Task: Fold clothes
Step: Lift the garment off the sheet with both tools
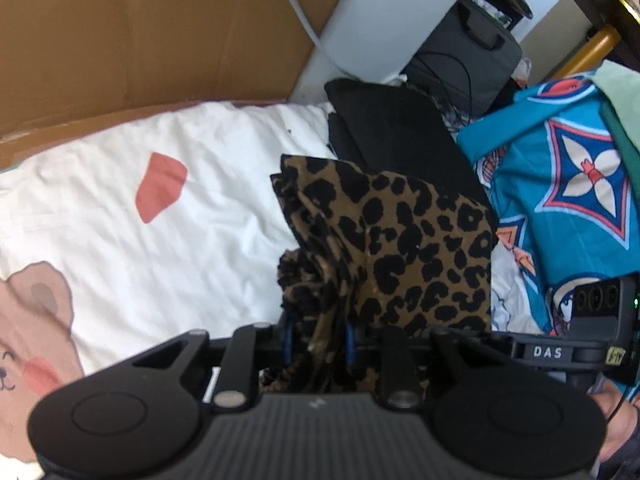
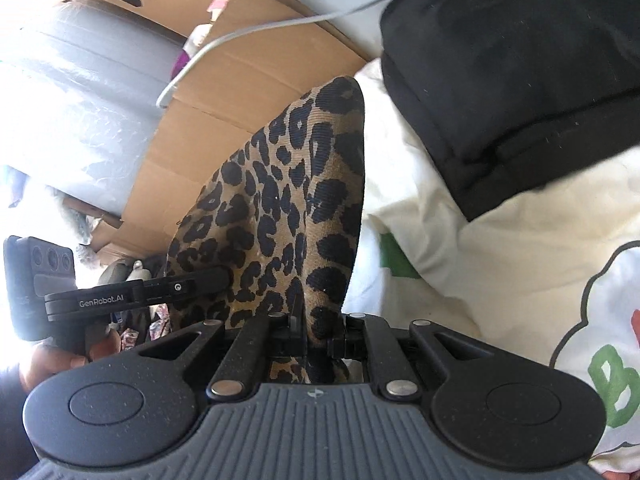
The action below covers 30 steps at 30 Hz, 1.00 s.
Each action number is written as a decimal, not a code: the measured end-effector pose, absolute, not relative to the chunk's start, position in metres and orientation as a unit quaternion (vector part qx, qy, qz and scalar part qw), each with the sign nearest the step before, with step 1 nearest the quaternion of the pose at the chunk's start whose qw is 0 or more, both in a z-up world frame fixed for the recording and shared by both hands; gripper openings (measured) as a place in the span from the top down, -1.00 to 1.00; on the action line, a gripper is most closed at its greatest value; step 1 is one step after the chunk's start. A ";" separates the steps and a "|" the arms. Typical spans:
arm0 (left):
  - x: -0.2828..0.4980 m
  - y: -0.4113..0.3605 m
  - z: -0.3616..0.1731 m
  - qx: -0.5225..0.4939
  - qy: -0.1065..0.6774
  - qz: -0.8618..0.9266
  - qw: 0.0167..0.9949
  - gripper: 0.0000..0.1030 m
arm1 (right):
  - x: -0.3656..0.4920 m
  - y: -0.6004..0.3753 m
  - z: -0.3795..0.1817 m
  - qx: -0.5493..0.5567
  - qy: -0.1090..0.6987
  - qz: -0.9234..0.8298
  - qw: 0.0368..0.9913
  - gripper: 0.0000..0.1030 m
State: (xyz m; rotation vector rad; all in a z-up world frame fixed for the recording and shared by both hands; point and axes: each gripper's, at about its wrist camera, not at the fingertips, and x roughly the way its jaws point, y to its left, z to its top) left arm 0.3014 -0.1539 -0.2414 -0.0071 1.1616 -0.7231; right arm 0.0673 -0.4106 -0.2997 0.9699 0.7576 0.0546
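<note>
Left wrist view: left gripper point(image 1: 318, 336) fingers pinching a bunched edge of the leopard-print garment point(image 1: 400, 248); cloth hangs off the fingers above the white printed bedsheet point(image 1: 168, 240), just near of the folded black garment point(image 1: 396, 128). Blue patterned cloth point(image 1: 560, 184) lies to the right.

Right wrist view: right gripper point(image 2: 316, 334) fingers pressed almost together on another edge of the same leopard-print garment point(image 2: 288, 208), which rises from the fingers as a taut panel. Cardboard point(image 2: 224, 120) at far left, black garment point(image 2: 512, 80) at far right.

Step, as I read it: garment lifted clear by two edges, mid-fold or being shaken out. Next move probably calls for spreading the two grips apart to flatten it, then lowering onto bare sheet left of the black pile. Risk: the bunched left grip may hold several layers.
</note>
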 end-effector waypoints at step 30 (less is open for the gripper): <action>0.212 -0.115 -0.037 -0.082 0.394 -0.288 0.869 0.54 | 0.058 -0.382 -0.037 0.306 0.305 0.070 0.899 0.88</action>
